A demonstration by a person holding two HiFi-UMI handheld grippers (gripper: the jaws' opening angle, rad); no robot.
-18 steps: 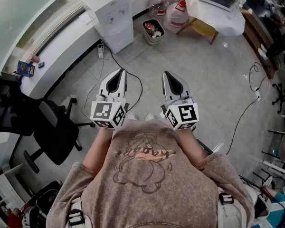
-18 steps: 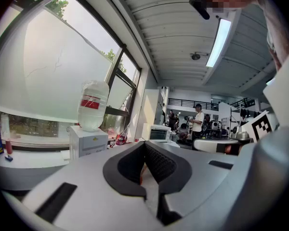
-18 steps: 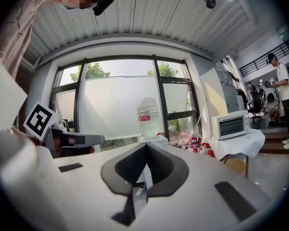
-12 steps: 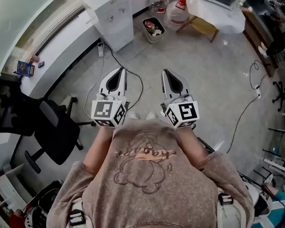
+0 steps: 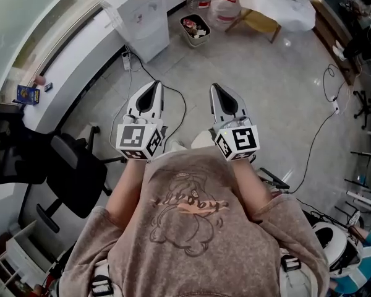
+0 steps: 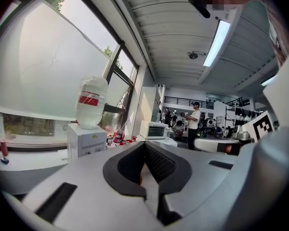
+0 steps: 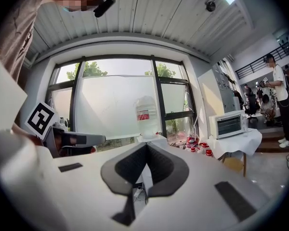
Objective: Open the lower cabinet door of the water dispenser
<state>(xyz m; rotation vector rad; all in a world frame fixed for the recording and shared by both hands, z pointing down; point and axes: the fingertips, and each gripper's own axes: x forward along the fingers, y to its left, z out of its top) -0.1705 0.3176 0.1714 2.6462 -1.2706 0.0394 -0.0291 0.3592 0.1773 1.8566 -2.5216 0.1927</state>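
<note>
Over at about eleven o'clock from the person, backed against the long white counter [image 5: 68, 60] under the window, stands the water dispenser [image 5: 142, 18], a white box with a big bottle [image 6: 91, 102] upended on top. Its lower cabinet door looks closed from here, though the seam is too small to make out. A rubbish bin [image 5: 195, 28] sits just beside it at its three o'clock, with spare water jugs [image 5: 226, 8] beyond.

The person stands well apart from it, with bare floor between. Both tools are held level and side by side, pointing ahead: the left tool [image 5: 153, 88] at eleven o'clock from the chest, the right tool [image 5: 217, 90] at one. Each is clenched on nothing, pads pressed together. I'd say that is simply a carrying posture, since nothing is within reach. The approach looks like the step in hand, and the door untouched.

A black cable [image 5: 173, 104] trails over the floor from near the dispenser's foot towards the person, worth stepping round. An office chair [image 5: 74, 172] stands at nine o'clock.
</note>
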